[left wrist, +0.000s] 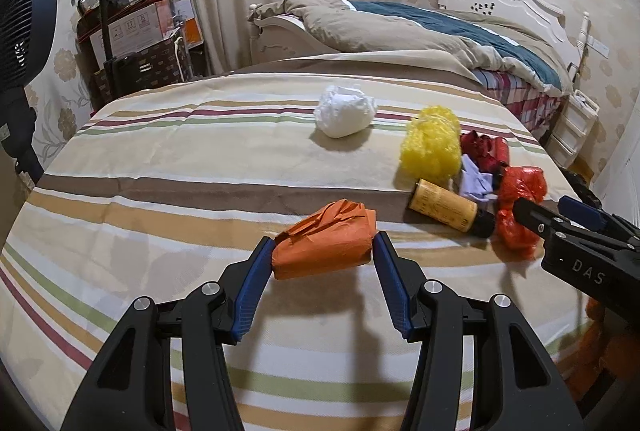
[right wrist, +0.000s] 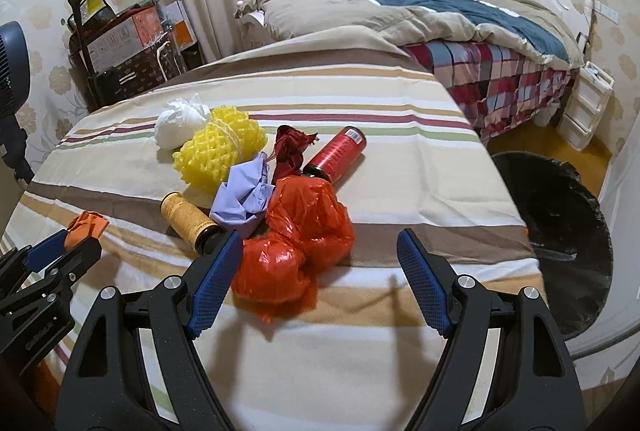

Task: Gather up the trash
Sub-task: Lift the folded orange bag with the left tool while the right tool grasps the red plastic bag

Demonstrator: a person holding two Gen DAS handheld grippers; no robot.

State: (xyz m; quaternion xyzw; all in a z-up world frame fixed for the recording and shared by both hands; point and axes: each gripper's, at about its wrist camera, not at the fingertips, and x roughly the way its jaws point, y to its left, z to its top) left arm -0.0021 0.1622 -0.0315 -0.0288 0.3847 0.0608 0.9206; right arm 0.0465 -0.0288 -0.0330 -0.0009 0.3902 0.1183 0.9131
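Trash lies on a striped cloth-covered table (left wrist: 160, 167). My left gripper (left wrist: 323, 245) is shut on a crumpled orange paper wad (left wrist: 326, 241), both blue pads against its sides; it also shows in the right wrist view (right wrist: 86, 225). My right gripper (right wrist: 320, 243) is open, its jaws around a crumpled red-orange plastic bag (right wrist: 300, 239) without touching it. In the pile are a yellow foam net (right wrist: 220, 151), a white wad (right wrist: 178, 125), a lilac paper (right wrist: 244, 201), a dark red wrapper (right wrist: 290, 151), a yellow bottle (right wrist: 188, 221) and a red bottle (right wrist: 338, 155).
A black-lined trash bin (right wrist: 560, 223) stands on the floor right of the table. A bed (right wrist: 460, 31) with a quilt is behind. Boxes and a cart (left wrist: 132, 39) stand at the back left, a fan (left wrist: 24, 31) at far left, white drawers (right wrist: 584, 111) by the bed.
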